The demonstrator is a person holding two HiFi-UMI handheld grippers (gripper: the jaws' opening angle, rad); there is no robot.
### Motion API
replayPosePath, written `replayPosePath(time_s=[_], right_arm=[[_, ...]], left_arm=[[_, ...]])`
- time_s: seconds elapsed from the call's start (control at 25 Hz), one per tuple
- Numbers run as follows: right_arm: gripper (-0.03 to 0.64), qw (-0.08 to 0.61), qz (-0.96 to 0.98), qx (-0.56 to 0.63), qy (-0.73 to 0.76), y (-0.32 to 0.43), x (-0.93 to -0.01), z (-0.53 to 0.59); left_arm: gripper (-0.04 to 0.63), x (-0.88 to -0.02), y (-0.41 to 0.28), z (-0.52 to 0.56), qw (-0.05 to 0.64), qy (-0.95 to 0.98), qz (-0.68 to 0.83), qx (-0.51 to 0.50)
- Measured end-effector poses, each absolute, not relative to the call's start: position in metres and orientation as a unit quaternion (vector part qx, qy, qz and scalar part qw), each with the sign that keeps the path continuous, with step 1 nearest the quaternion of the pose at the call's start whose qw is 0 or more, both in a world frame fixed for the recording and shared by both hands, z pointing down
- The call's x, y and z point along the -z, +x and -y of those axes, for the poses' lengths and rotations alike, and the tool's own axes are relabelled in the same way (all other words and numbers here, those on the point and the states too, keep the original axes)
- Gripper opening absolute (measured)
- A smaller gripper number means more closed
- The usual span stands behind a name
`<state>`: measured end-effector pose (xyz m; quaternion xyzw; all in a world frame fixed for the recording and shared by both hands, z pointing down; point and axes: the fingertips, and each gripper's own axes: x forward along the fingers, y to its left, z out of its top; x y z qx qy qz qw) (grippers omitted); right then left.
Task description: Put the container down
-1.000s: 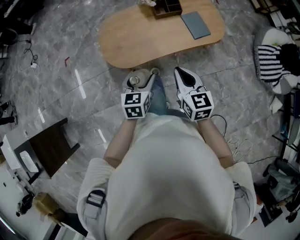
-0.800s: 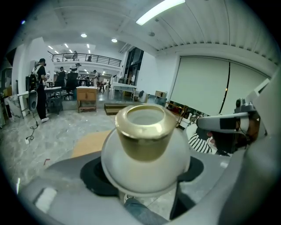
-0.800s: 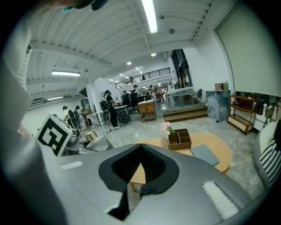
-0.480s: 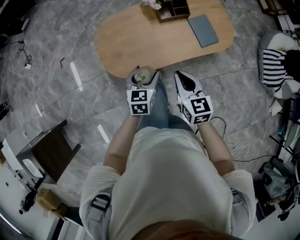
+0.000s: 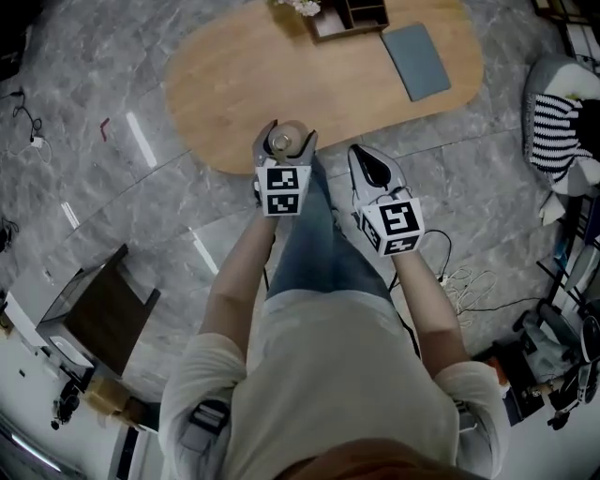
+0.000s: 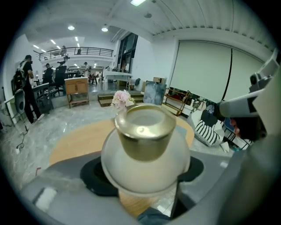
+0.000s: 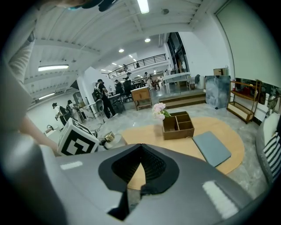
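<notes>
At the lower left of the head view a dark stool (image 5: 101, 298) stands well apart from the work and poses no threat; the trouble lies nearer the middle. Left of centre, the left gripper (image 5: 285, 148) has its jaws spread wide around the container (image 6: 145, 160), a round frosted jar with a gold cap (image 6: 144, 132), the pads pressing its bulging sides. It is held in the air, seemingly above the near edge of the table (image 5: 225, 89) (how high I cannot tell). That is the first risk: set down so close to the rim, the jar could tip over the edge onto the hard floor (image 5: 178, 225), so it wants carrying further toward the top of the frame. The second is the grip itself: a smooth, curved body caught only at its widest part may slide out if the gripper tilts or jolts, and letting go before the base touches wood would drop it. Whether the cap is fastened I cannot tell; if loose, a tilt could shed it. Just right of centre, the right gripper (image 7: 140, 169) has its jaws together on nothing, and it hangs near the left one, so a careless swing might knock the jar. Further right and up, the box (image 5: 349, 16) and the pad (image 5: 417, 61) sit well apart from the likely landing place, and I judge them unlikely to interfere.
</notes>
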<state>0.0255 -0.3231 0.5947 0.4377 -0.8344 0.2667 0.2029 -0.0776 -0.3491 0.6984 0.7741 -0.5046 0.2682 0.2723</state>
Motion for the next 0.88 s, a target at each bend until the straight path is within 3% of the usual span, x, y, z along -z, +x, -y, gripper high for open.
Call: replayPosePath(time_s=[0.36, 0.88], right_arm=[[0.002, 0.227, 0.818, -0.305, 0.431, 0.026, -0.662, 0.338], [0.002, 0.235, 0.800, -0.342, 0.434, 0.028, -0.712, 0.346]], left_arm=[[0.350, -0.796, -0.067, 0.386, 0.271, 0.767, 0.489, -0.314], [0.350, -0.860, -0.060, 0.429, 0.239, 0.769, 0.485, -0.341]])
